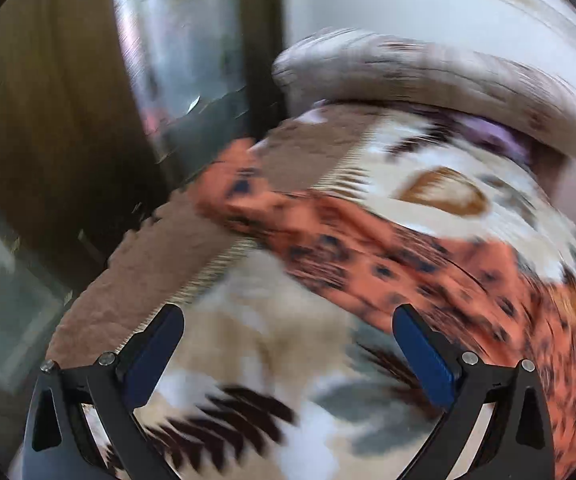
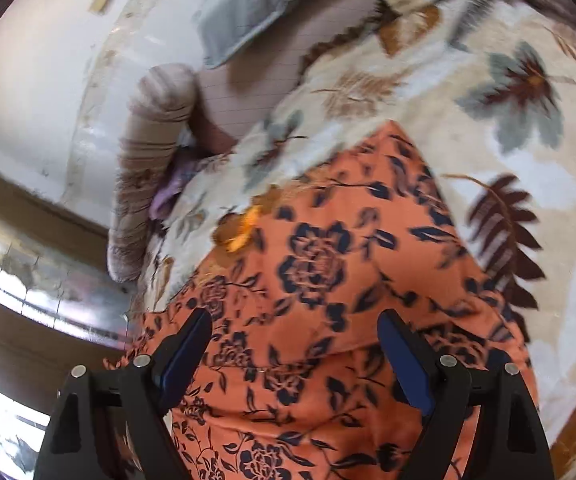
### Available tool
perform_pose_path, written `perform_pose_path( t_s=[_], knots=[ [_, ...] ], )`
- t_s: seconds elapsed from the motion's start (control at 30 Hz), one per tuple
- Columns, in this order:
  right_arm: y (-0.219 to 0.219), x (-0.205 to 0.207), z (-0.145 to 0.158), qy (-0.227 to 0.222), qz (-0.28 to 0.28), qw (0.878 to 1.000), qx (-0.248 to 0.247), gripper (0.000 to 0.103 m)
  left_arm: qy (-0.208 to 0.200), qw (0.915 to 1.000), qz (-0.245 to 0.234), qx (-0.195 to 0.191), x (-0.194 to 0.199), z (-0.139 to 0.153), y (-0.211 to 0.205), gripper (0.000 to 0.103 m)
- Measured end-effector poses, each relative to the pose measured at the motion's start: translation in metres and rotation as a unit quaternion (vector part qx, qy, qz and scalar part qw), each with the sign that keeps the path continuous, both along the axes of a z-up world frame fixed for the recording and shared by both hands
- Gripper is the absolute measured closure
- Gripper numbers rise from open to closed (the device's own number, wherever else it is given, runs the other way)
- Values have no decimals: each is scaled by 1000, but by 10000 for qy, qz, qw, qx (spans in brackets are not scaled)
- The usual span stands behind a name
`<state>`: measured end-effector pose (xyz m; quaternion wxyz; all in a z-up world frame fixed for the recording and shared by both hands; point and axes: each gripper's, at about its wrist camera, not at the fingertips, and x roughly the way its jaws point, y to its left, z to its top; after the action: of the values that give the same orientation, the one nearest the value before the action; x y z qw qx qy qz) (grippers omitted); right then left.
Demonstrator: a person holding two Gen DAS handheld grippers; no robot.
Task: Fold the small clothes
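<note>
An orange garment with dark blue flowers (image 2: 327, 280) lies spread on a cream floral blanket (image 2: 527, 184) on a bed. In the right wrist view my right gripper (image 2: 295, 344) hangs over the garment with its blue-padded fingers wide apart and nothing pinched between them. The left wrist view is blurred. There the orange garment (image 1: 367, 248) runs as a band across the blanket (image 1: 272, 360) beyond the fingertips. My left gripper (image 1: 288, 340) stands open over bare blanket, just short of the garment's near edge.
A rolled patterned bolster (image 2: 148, 168) lies along the bed's edge, with a purple cloth (image 2: 168, 196) tucked beside it. A grey pillow (image 2: 248, 8) rests at the head. A shiny metal surface (image 1: 180, 40) and a wooden panel (image 1: 48, 100) stand past the bed.
</note>
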<state>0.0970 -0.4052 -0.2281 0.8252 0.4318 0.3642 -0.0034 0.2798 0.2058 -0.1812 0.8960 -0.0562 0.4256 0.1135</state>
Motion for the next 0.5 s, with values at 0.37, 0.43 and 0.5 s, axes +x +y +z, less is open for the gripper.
perform_pose_path(
  t_s=[0.37, 0.43, 0.5],
  knots=[
    [1, 10, -10, 94, 86, 9997, 194, 16, 424, 9941, 839, -549, 73, -3, 34, 0],
    [2, 13, -12, 116, 112, 9997, 189, 16, 557, 9928, 938, -492, 87, -10, 36, 0],
    [3, 15, -14, 145, 123, 9997, 136, 16, 611, 9904, 1131, -513, 94, -18, 44, 0]
  ],
)
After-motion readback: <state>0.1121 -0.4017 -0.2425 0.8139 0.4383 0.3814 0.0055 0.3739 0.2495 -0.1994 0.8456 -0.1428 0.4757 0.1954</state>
